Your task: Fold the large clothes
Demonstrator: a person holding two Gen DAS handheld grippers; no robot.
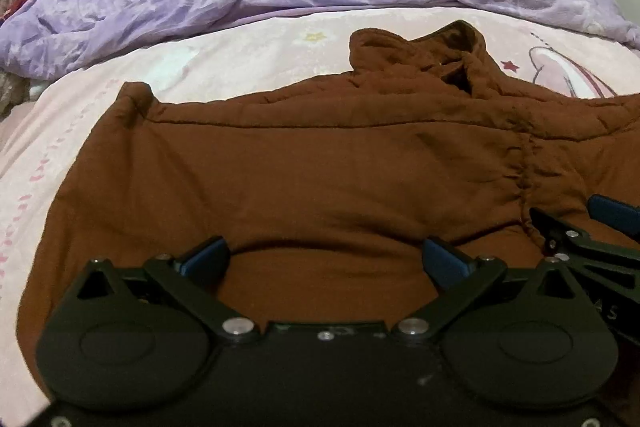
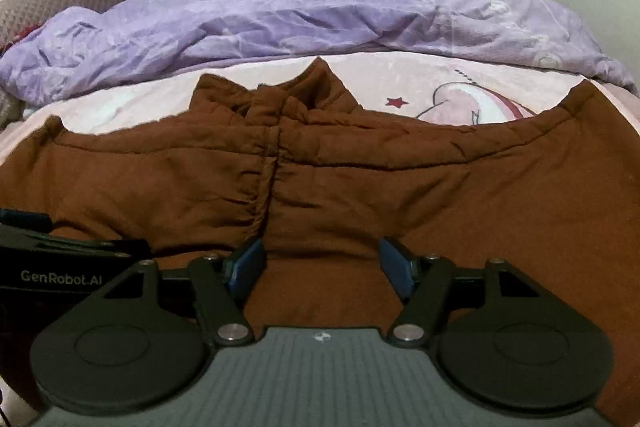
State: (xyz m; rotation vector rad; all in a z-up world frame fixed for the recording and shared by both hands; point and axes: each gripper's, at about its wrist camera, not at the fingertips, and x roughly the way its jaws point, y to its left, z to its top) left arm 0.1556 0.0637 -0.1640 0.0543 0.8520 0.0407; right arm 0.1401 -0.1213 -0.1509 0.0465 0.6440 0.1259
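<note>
Brown padded jacket spread on the bed, both grippers over its near part.

The jacket (image 1: 304,179) lies flat on the pink sheet (image 1: 224,67), collar at the far side. The left gripper (image 1: 326,259) and right gripper (image 2: 322,263) sit side by side above the fabric, jaws spread, pinching nothing.

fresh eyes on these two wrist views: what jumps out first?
The big brown padded jacket spread flat across the pink printed sheet, collar pointing away. Behind it a crumpled purple duvet runs the bed's width. Both grippers, left and right, sit side by side over its near edge, fingers apart, gripping nothing.
</note>
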